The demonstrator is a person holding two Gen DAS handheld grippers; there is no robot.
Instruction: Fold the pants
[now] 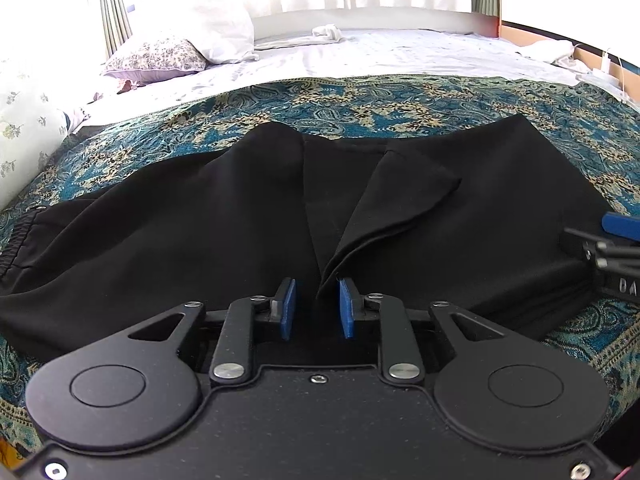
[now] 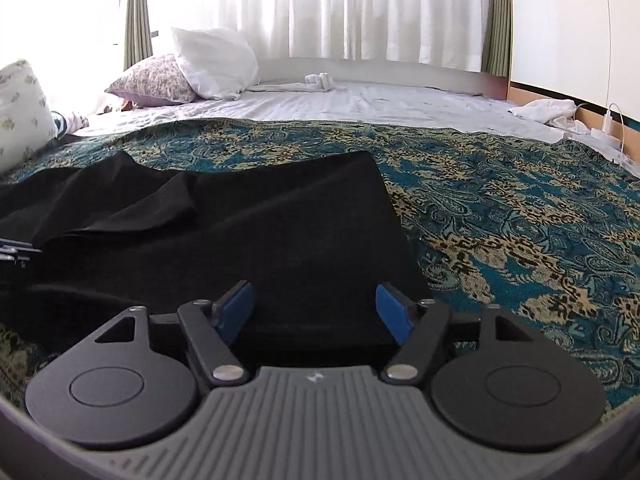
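Black pants (image 1: 224,216) lie spread on a teal paisley bedspread (image 1: 360,104), waistband at the far left, with a folded flap (image 1: 392,204) lying over the middle. My left gripper (image 1: 317,307) is open, its blue pads just above the pants' near edge, by the flap's lower tip. My right gripper (image 2: 314,312) is open wide over the pants' (image 2: 280,220) right end near the hem corner. The right gripper's tip shows at the right edge of the left wrist view (image 1: 612,248). Neither gripper holds cloth.
White sheet (image 2: 360,100) covers the far half of the bed. Pillows (image 2: 208,64) lie at the back left, a floral cushion (image 2: 20,112) at the left edge. White cloth (image 2: 544,112) and a charger cable (image 2: 612,120) lie at the right wall.
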